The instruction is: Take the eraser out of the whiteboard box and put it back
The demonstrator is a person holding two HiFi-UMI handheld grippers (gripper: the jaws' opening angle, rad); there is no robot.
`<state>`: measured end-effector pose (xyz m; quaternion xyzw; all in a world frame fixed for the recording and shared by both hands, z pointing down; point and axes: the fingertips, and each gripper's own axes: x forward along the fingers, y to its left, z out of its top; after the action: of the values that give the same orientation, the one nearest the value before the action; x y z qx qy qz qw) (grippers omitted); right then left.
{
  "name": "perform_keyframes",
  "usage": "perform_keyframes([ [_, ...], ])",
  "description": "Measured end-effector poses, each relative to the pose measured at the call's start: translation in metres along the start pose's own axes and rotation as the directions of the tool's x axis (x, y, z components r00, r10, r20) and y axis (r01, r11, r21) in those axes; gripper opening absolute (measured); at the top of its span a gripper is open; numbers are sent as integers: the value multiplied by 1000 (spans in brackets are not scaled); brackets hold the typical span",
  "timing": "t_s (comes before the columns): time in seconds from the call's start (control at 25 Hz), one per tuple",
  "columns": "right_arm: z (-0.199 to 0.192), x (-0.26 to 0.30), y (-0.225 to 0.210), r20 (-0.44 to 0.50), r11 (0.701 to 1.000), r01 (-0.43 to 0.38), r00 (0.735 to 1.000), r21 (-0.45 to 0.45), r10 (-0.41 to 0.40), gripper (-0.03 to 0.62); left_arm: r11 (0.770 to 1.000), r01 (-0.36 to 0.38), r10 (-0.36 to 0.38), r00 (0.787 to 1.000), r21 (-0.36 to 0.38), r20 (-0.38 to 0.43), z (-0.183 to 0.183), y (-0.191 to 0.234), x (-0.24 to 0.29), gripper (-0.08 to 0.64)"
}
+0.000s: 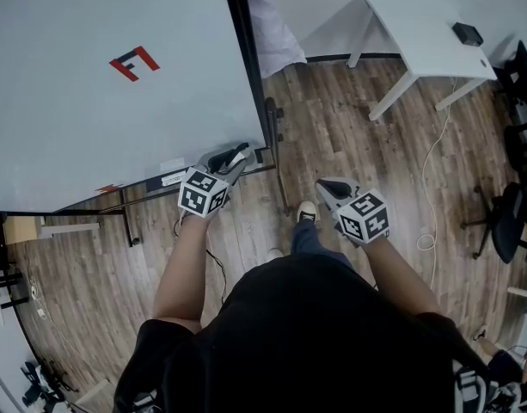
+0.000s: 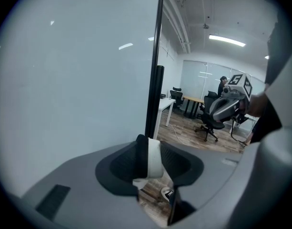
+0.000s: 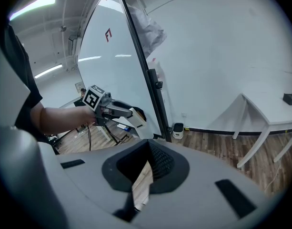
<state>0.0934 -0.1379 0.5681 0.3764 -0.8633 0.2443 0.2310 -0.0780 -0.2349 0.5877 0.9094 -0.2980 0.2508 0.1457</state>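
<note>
Left gripper clamped on eraser by whiteboard; right gripper jaws together, apparently empty.

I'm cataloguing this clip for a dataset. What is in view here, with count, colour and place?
whiteboard: one, white, red and dark logo, far left
eraser: one, white with black felt, between the left gripper's jaws
table: one, white, upper right
small device: one, dark, on the table
office chairs: several, black, right edge
cable: one, white, on the wooden floor
left gripper: grey, closed on the eraser, at the whiteboard's lower corner
right gripper: grey, jaws together, empty
person: black top, one shoe showing
</note>
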Motion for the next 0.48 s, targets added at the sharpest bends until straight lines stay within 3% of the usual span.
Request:
perform_keyframes([
  [0.48, -7, -12, 21, 17, 1000, 0, 1000, -15, 1, -5, 999, -36, 36, 998, 17, 45, 9, -5, -32, 155],
])
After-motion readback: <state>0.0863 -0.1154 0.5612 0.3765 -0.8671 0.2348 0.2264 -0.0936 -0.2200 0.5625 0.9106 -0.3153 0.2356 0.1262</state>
